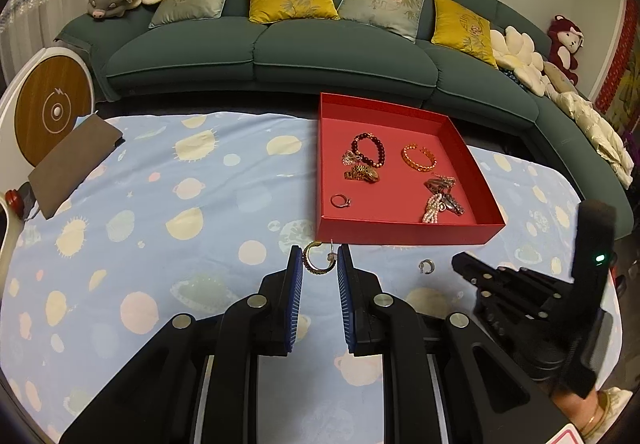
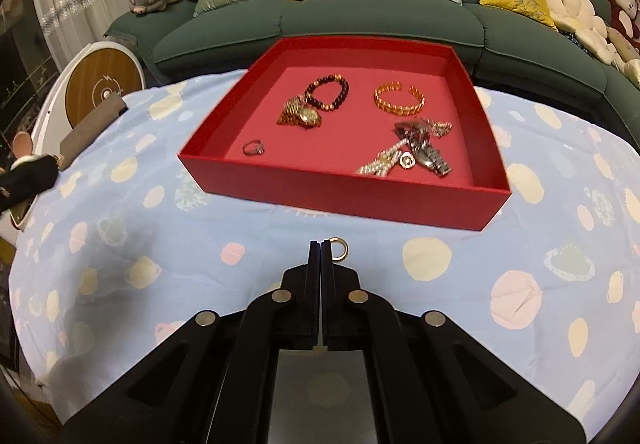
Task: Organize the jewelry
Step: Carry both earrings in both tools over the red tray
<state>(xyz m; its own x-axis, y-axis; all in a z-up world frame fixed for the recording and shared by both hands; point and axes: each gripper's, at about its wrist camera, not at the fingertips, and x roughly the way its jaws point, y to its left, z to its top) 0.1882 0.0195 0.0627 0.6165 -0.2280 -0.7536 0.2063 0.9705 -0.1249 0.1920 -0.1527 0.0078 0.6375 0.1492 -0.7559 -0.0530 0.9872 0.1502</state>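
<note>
- left gripper (image 1: 319, 264) has a gold hoop earring (image 1: 317, 259) between its blue pads; the gap looks slightly wider than the hoop, so i cannot tell whether it's pinched.
- right gripper (image 2: 321, 250) is fully closed and empty; a small ring (image 2: 339, 248) lies on the spotted cloth (image 2: 120, 244) just at 3 o'clock of its tips, likely the next pick.
- red tray (image 2: 344, 199) sits at 12 o'clock, already collecting a beaded bracelet (image 2: 328, 91) and a gold cuff (image 2: 399, 98).
</note>
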